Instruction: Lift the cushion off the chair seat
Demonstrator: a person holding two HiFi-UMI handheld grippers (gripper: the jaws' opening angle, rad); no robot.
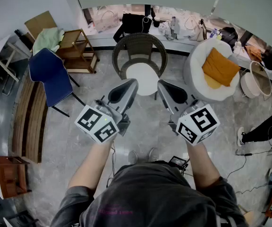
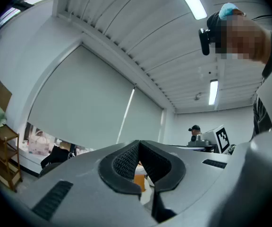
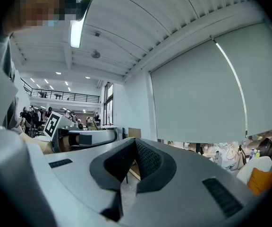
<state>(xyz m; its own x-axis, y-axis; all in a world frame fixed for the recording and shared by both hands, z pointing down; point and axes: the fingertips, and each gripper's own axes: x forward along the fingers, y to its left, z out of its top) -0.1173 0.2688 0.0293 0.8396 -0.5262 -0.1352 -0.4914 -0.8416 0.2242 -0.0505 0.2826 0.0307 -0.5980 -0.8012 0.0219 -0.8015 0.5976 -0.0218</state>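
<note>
In the head view a dark wicker chair (image 1: 140, 48) with a round white seat cushion (image 1: 143, 78) stands straight ahead. To its right a round white armchair (image 1: 197, 63) holds an orange cushion (image 1: 219, 66), which also shows low at the right edge of the right gripper view (image 3: 263, 179). My left gripper (image 1: 132, 82) and right gripper (image 1: 160, 84) hover side by side in front of the wicker chair, touching nothing. Both point about level. In the gripper views the left gripper (image 2: 138, 143) and the right gripper (image 3: 136, 141) have their tips together, with nothing held.
A blue chair (image 1: 51, 74) and a wooden shelf unit (image 1: 77, 48) stand at the left, with a slatted bench (image 1: 29, 122) beside them. A pale basket (image 1: 254, 79) sits at the right. Another person's leg (image 1: 263, 129) and cables (image 1: 249, 152) lie on the right floor.
</note>
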